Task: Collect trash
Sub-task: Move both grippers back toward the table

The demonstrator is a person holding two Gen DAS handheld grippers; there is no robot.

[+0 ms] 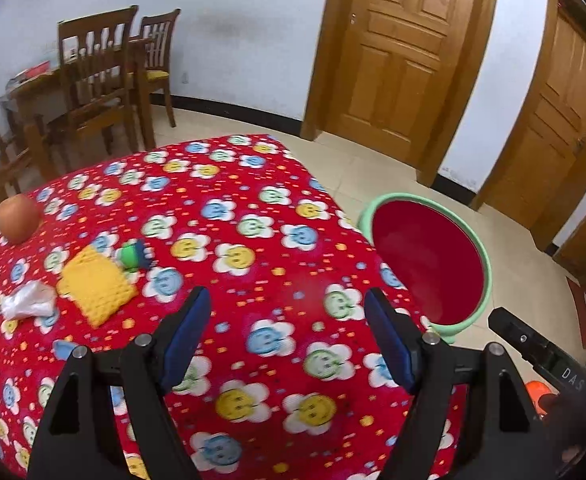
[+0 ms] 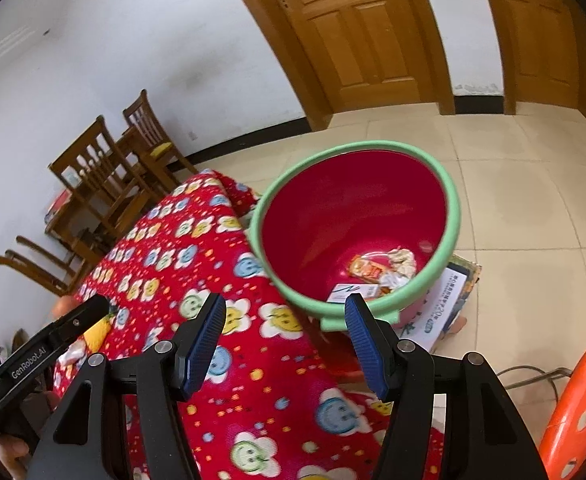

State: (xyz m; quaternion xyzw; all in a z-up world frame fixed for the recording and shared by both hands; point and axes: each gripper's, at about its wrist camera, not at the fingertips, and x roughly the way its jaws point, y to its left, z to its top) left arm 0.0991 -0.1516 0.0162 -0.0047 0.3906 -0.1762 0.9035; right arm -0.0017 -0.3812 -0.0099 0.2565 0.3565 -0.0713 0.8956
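A red bucket with a green rim (image 1: 483, 248) stands beside the table's right edge. In the right wrist view the bucket (image 2: 451, 200) holds an orange wrapper (image 2: 367, 270), crumpled paper (image 2: 403, 260) and a white card (image 2: 343, 292). On the flowered red tablecloth (image 1: 253, 216) lie a crumpled white plastic scrap (image 1: 29, 300), a yellow woven square (image 1: 95, 284), a small green and blue toy (image 1: 133, 256) and an orange fruit (image 1: 17, 218). My left gripper (image 1: 287, 312) hangs open over the cloth, nothing between its fingers. My right gripper (image 2: 285, 320) is open too, near the bucket's rim.
Wooden chairs (image 1: 93, 76) and a wooden table stand at the back left. Two wooden doors (image 1: 397, 48) line the far wall. A cardboard box (image 2: 449, 300) sits under the bucket. An orange plastic stool (image 2: 577, 412) is at the lower right.
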